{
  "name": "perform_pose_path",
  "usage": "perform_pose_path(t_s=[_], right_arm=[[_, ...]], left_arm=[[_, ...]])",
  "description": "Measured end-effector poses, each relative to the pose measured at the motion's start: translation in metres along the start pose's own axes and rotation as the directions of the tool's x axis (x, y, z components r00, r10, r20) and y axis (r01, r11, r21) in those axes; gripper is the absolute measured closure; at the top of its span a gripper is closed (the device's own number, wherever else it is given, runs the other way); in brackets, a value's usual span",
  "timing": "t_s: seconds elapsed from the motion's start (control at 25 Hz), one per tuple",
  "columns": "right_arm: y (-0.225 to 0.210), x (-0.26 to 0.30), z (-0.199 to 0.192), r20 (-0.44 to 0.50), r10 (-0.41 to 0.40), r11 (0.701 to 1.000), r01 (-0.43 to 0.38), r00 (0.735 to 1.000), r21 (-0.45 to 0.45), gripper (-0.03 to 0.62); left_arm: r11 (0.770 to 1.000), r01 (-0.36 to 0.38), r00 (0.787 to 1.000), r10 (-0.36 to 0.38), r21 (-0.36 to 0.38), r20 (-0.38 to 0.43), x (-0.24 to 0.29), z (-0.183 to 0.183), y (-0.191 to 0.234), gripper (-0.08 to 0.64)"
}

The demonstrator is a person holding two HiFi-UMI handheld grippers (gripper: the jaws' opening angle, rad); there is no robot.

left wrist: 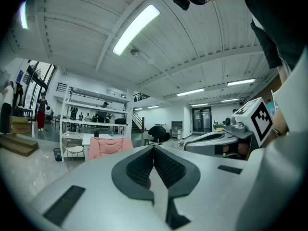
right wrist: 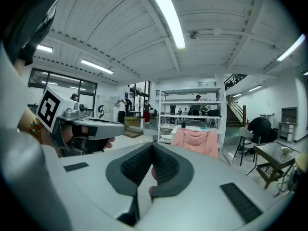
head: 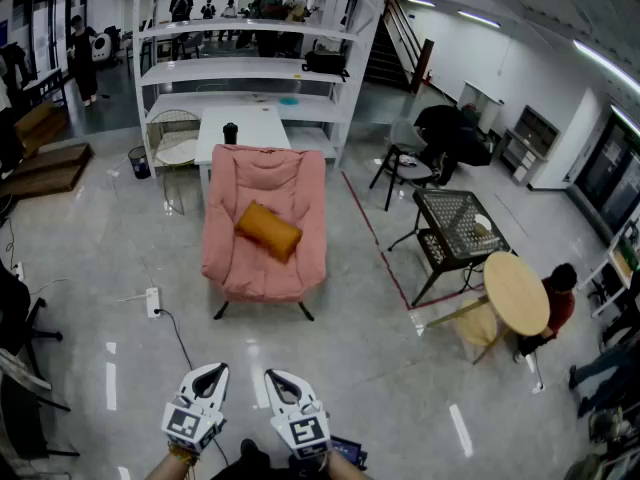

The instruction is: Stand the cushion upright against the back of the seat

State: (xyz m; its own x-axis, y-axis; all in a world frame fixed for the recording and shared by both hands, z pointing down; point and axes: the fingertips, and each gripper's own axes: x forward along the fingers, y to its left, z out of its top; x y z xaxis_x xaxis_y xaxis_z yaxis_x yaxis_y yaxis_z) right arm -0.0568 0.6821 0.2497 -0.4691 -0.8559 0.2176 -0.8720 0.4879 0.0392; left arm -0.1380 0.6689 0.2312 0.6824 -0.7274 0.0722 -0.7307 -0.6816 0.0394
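Cushion point(head: 268, 230) and its pink armchair point(head: 250, 280) stand well ahead of me across bare grey floor point(head: 380, 388), with white shelving point(head: 250, 68) behind them. The chair faces me, its backrest point(head: 265, 168) on the far side. The orange cushion lies flat near the middle of the seat, apart from the backrest. Its long axis is slanted from the seat's far left corner toward the near right edge.

I hold both tools low and close to my body, side by side and far short of the chair. The left gripper point(head: 212, 371) has its fingers point(left wrist: 139, 166) pressed fully together on nothing. The right gripper point(head: 276, 377) is the same, with its fingers point(right wrist: 166, 165) closed and empty. The cushion lies straight ahead, roughly between the two, so I judge neither hand clearly nearer. I must walk up to the chair before I can reach it.
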Motion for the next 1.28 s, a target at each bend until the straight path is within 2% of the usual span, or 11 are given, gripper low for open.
perform_pose_path(t_s=[0.12,0.28,0.44,0.64,0.72,0.84,0.96,1.16,1.28], right_arm=[[0.007,0.007,-0.002,-0.001,0.004,0.999,-0.004,1.000,-0.035,0.578],[0.020,0.023,0.000,-0.004,0.017,0.997,-0.017,1.000,-0.080,0.577],[0.027,0.041,0.000,-0.018,0.003,0.996,-0.005,1.000,-0.087,0.577],[0.024,0.062,0.008,-0.003,-0.026,0.995,0.026,1.000,-0.092,0.575],[0.021,0.071,0.011,0.009,-0.028,0.995,0.029,1.000,-0.093,0.577],[0.009,0.078,0.011,0.017,-0.035,0.996,0.036,0.999,-0.076,0.577],[-0.011,0.084,0.007,-0.004,-0.046,0.997,0.046,0.999,-0.066,0.577],[-0.056,0.098,0.005,0.004,-0.037,0.998,0.037,0.999,-0.056,0.577],[-0.078,0.104,0.006,0.014,-0.023,0.998,0.024,1.000,-0.058,0.577]], left_arm=[[1.000,-0.018,0.998,0.018,0.009,-0.058,-0.005,0.015,0.006,0.548],[1.000,-0.014,1.000,0.014,0.007,0.005,-0.009,0.002,0.024,0.546],[0.999,-0.035,0.999,0.035,0.001,-0.041,-0.011,0.007,0.043,0.546],[1.000,-0.022,1.000,0.022,-0.005,-0.002,0.004,0.003,0.062,0.546],[1.000,-0.027,0.999,0.027,-0.002,-0.033,0.012,0.008,0.066,0.546],[0.999,-0.046,0.999,0.047,0.004,-0.022,0.026,0.014,0.069,0.548],[0.999,-0.044,0.999,0.044,0.016,0.010,0.044,0.004,0.070,0.546],[0.996,-0.087,0.995,0.088,0.032,-0.035,0.085,0.012,0.070,0.546],[0.995,-0.094,0.995,0.095,0.045,-0.025,0.108,0.006,0.068,0.546]])
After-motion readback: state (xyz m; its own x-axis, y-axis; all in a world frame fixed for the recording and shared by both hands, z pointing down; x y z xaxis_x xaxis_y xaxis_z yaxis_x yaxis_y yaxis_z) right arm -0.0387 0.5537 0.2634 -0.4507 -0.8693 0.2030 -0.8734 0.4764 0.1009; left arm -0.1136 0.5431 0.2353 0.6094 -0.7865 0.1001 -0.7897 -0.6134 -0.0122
